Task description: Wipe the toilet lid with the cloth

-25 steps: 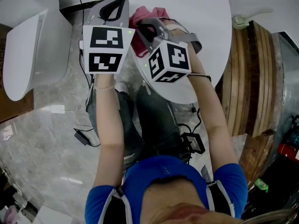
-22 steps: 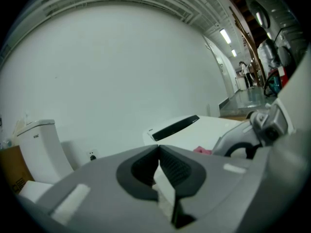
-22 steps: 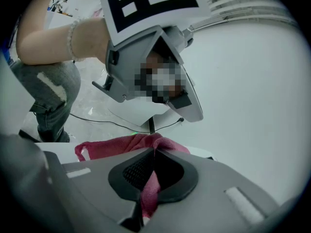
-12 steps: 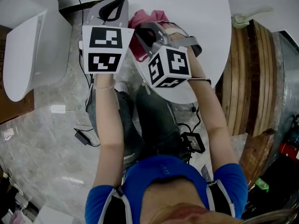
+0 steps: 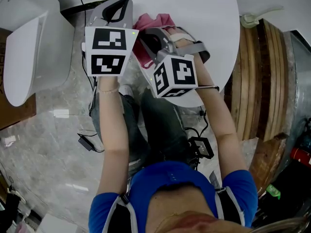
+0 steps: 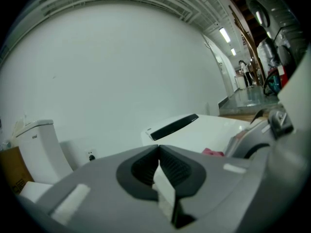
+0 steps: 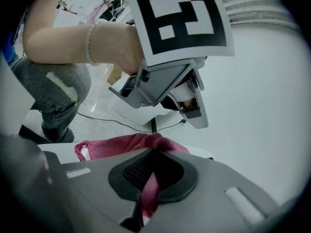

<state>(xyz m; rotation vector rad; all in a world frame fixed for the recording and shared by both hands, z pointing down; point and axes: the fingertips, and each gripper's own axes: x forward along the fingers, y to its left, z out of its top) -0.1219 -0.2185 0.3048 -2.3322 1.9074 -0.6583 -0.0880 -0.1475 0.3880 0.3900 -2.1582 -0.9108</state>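
The right claw (image 7: 154, 152) is pressed together on the pink cloth (image 7: 121, 145). A fold of it runs down between the two dark pads, while the rest bunches just beyond the tips on the round white surface (image 5: 204, 13). The grip looks meant to secure the cloth at the surface's near edge so it can be carried off for wiping. Only a narrow strand sits between the pads, so the hold may be slim.

The left claw (image 6: 158, 148) is pressed together with nothing in it. It hangs beside the right one, off the surface's left edge, and seems merely parked out of the way.

In the head view the cloth lies at the front of the right claw, touching it, with most of its bulk ahead and slightly left of the tips. The toilet lid (image 5: 23, 62) is well apart, down on the person's left and past the left claw, so wiping has not yet begun.
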